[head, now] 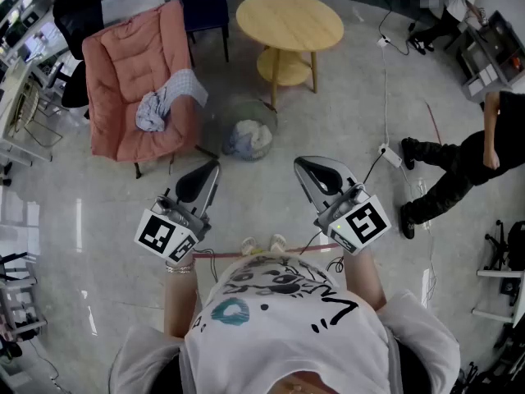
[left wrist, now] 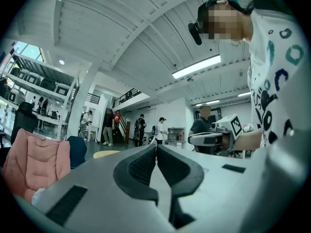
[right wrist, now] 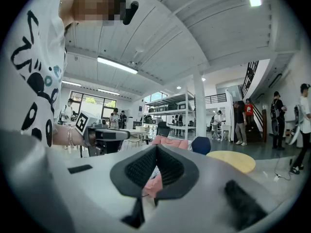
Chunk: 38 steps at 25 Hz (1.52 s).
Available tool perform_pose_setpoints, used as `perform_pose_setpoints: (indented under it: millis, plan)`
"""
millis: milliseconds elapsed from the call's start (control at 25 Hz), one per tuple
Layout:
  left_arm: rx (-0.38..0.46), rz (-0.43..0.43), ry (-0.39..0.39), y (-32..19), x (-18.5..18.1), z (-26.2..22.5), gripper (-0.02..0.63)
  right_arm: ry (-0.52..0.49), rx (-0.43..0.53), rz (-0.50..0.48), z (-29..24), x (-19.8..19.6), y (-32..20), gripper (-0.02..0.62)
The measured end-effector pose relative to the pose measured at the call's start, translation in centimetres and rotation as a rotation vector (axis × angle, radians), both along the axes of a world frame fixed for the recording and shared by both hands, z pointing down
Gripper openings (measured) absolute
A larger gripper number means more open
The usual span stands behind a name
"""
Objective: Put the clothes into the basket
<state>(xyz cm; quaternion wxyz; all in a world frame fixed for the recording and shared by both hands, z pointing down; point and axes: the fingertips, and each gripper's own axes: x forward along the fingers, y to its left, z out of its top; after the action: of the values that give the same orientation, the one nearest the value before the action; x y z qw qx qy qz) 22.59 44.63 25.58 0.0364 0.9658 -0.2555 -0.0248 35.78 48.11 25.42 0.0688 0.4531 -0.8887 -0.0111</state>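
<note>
left gripper (head: 212,169) (left wrist: 156,147): held level out front, jaws closed tip to tip, nothing between them. right gripper (head: 302,164) (right wrist: 156,150): also pressed closed and empty; the pink seen low in the gap between its pads is the chair behind.

crumpled blue-and-white striped clothes (head: 164,102) lie on the seat of a pink padded armchair (head: 123,52), far left of the grippers. round see-through basket (head: 248,137) stands on the pale polished floor (head: 98,245), just right of the armchair's front corner and near the leg of a round light-wood 2-tier table (head: 289,21). a pale bundle already sits inside it. basket lies ahead of both grippers, well apart from them.

dark blue chair (head: 203,0) behind the armchair. person in black clothing (head: 459,167) at right.
</note>
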Motion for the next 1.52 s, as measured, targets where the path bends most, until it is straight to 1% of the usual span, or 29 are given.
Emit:
perform_pose_setpoints:
  millis: [160, 280, 360, 520, 600, 800, 1000, 1200, 1520]
  plan:
    - [-0.016, -0.012, -0.011, 0.5, -0.8, 0.8, 0.023, -0.006, -0.005, -0.012, 0.5, -0.6, 0.0, 0.026]
    - [-0.019, -0.013, -0.012, 0.5, -0.5, 1.1, 0.023, 0.005, -0.014, -0.010, 1.0, -0.2, 0.1, 0.026]
    - [-0.026, -0.013, -0.016, 0.7, -0.3, 1.4, 0.023, -0.007, -0.014, -0.005, 1.0, 0.0, 0.3, 0.026]
    - [-0.017, -0.001, -0.010, 0.5, 0.7, 0.5, 0.023, -0.008, -0.009, 0.008, -0.1, 0.9, 0.3, 0.026]
    - [-0.022, 0.003, -0.011, 0.9, 1.1, 0.4, 0.023, -0.026, -0.019, 0.011, -0.4, 1.1, 0.9, 0.026]
    - [-0.013, -0.018, -0.004, 0.9, 1.2, -0.1, 0.023, -0.004, -0.005, -0.013, -0.2, 1.4, 0.5, 0.026]
    - [-0.029, -0.061, -0.005, 0.8, 0.0, 0.5, 0.023, -0.008, -0.008, -0.052, 0.0, 0.7, 0.1, 0.026]
    - [-0.045, -0.116, -0.009, 0.1, -0.9, 1.2, 0.023, -0.066, 0.008, -0.085, -0.1, 0.7, -1.0, 0.028]
    - [-0.060, -0.232, -0.012, 1.0, -1.9, 2.2, 0.023, -0.067, 0.022, -0.164, 0.6, 0.8, -2.4, 0.029]
